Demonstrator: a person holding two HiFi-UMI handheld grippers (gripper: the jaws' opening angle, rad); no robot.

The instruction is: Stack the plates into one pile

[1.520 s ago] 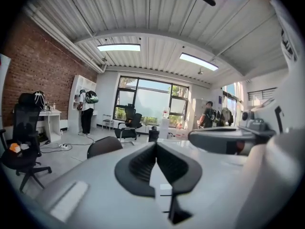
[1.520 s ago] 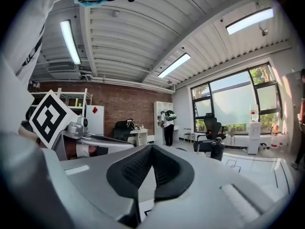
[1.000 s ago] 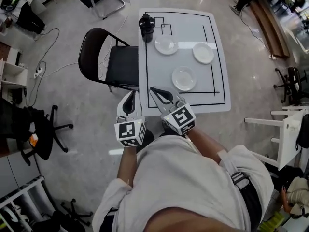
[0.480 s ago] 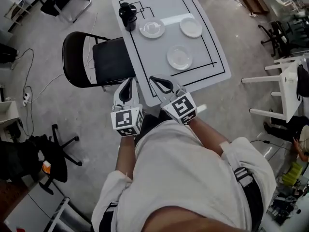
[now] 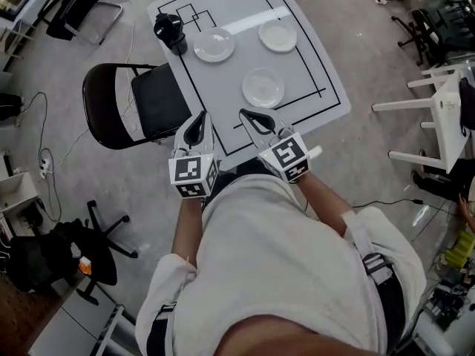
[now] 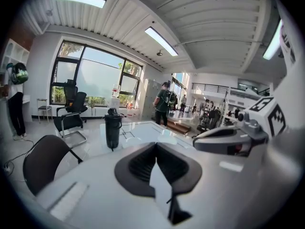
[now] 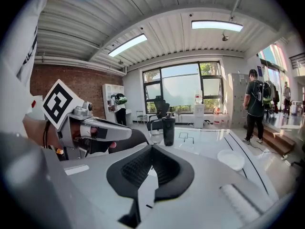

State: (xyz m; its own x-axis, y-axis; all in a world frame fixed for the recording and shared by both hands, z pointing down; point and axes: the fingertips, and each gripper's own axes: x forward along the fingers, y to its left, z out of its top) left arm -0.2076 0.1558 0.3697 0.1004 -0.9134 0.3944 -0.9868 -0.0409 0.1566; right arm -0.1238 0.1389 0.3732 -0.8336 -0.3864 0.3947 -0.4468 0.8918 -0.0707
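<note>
Three white plates lie apart on the white table (image 5: 312,69): one at the far left (image 5: 214,44), one at the far right (image 5: 277,35), and one nearer the middle (image 5: 263,87). My left gripper (image 5: 197,119) hovers at the table's near left edge, shut and holding nothing. My right gripper (image 5: 247,114) hangs over the near edge, just short of the nearest plate, also shut and holding nothing. In the right gripper view one plate (image 7: 231,159) shows ahead to the right. In the left gripper view the shut jaws hide most of the table.
A tall black bottle (image 5: 171,33) stands at the table's far left corner, also visible as the bottle (image 6: 113,130) and the bottle (image 7: 168,130). A black folding chair (image 5: 126,102) is pushed against the table's left side. A white stool (image 5: 445,117) stands to the right. People stand far off.
Both grippers have moved forward and down to the table's near edge, staying shut. The table and plates now sit further left and closer in the head view.
</note>
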